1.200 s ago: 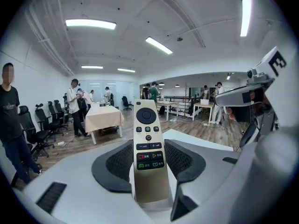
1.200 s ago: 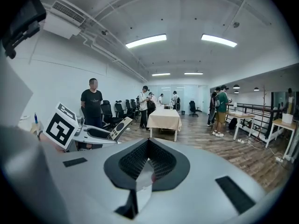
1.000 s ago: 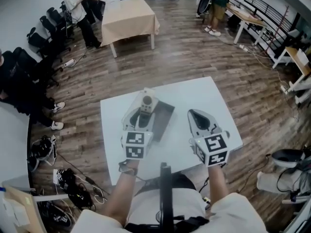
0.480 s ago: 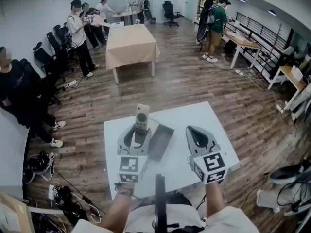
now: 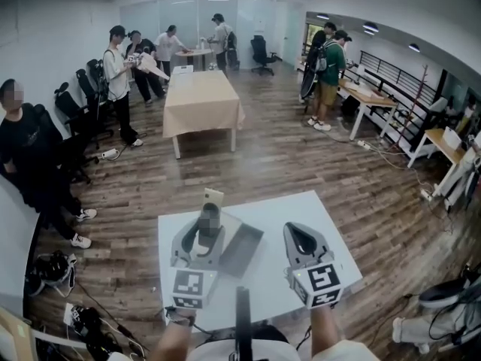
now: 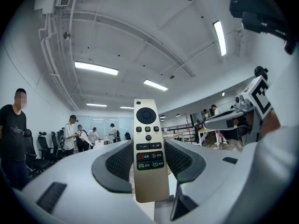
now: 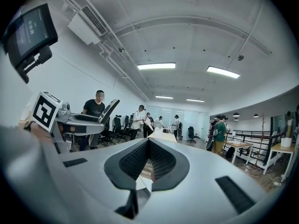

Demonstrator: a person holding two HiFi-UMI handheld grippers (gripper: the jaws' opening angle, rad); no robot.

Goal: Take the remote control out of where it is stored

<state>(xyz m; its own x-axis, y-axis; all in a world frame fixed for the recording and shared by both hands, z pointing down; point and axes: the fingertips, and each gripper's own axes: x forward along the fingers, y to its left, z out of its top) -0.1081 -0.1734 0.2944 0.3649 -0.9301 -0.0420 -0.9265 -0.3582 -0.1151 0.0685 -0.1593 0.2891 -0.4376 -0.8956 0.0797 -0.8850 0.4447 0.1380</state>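
My left gripper (image 5: 201,232) is shut on the lower part of a slim gold remote control (image 5: 212,201), which stands upright above the white table (image 5: 289,210). In the left gripper view the remote (image 6: 148,139) faces the camera with its black buttons, pinched between the ribbed pads (image 6: 117,160) of the left gripper (image 6: 149,149). A dark flat case (image 5: 243,250) lies on the table just right of the remote. My right gripper (image 5: 300,234) hovers over the table's right half. Seen in its own view, the right gripper (image 7: 149,144) is shut with nothing in it.
A table with a beige cloth (image 5: 203,100) stands further back on the wooden floor. Several people stand at the far left and back. Black chairs (image 5: 75,107) line the left wall, desks (image 5: 368,96) the right. Cables and bags (image 5: 83,318) lie left of my table.
My left gripper has lifted the remote and tipped it upright, away from the dark case. The head view has tilted up toward the room. The right gripper has kept its place.
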